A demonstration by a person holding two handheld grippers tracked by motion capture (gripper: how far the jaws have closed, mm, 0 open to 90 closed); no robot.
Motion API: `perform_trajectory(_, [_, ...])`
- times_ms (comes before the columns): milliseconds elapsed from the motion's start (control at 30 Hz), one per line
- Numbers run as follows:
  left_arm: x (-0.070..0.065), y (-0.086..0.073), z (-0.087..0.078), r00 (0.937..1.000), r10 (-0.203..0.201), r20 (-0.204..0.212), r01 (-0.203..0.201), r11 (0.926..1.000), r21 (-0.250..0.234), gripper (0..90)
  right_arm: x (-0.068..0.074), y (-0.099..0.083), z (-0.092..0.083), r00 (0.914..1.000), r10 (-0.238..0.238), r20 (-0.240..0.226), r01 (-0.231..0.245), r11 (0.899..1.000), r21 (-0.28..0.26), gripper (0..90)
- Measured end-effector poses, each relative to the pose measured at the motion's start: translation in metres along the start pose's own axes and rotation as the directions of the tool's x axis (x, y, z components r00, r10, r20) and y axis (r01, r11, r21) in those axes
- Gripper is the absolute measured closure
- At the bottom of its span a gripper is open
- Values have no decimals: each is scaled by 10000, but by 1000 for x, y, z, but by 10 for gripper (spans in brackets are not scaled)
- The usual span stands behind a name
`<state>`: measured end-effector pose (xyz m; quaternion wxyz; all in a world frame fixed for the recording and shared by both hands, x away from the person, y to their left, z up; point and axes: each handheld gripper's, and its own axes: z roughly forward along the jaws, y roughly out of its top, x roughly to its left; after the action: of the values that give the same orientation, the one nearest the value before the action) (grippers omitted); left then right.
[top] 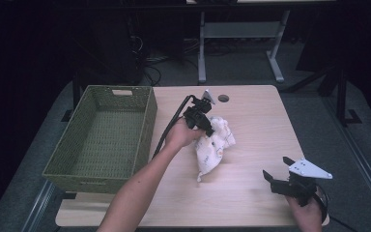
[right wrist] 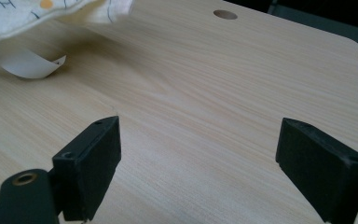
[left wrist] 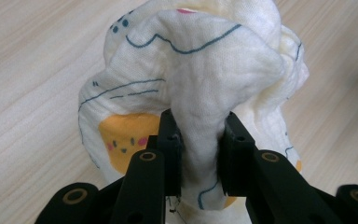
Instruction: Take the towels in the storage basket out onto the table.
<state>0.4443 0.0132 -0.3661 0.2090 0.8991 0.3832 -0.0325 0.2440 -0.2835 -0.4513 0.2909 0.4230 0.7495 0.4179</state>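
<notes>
From the high view, the left gripper (top: 207, 126) presses down on a crumpled white cloth (top: 215, 145) lying near the middle of the wooden table (top: 251, 121), just right of a green woven basket (top: 101, 137). The left gripper view adds what that angle cannot: its 2 jaws are pinched tight on a raised fold of the cloth (left wrist: 191, 79), whose print carries thin blue lines, blue dots and a yellow patch with a small drawn face (pink cheeks included). The right gripper (top: 276, 169) rests near the table's front right corner, well apart from the cloth, its jaws spread wide over bare wood. The right gripper view shows the cloth's edge (right wrist: 37, 14) with a white tag (right wrist: 28, 63) curling beneath it, and partial blue lettering, "Hey", at the top left corner.
</notes>
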Motion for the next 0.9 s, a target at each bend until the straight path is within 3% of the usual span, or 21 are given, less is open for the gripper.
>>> perform_trajectory(333, [2,-1,23,9996,-93,-257,97,9998,169,729,1,0,1,10000,-71,-45,71,9999,117,136])
perform_trajectory(900, [0,1,39,9979,86,-641,-46,9980,630,712,2,0,0,10000,-27,-70,28,10000,74,136])
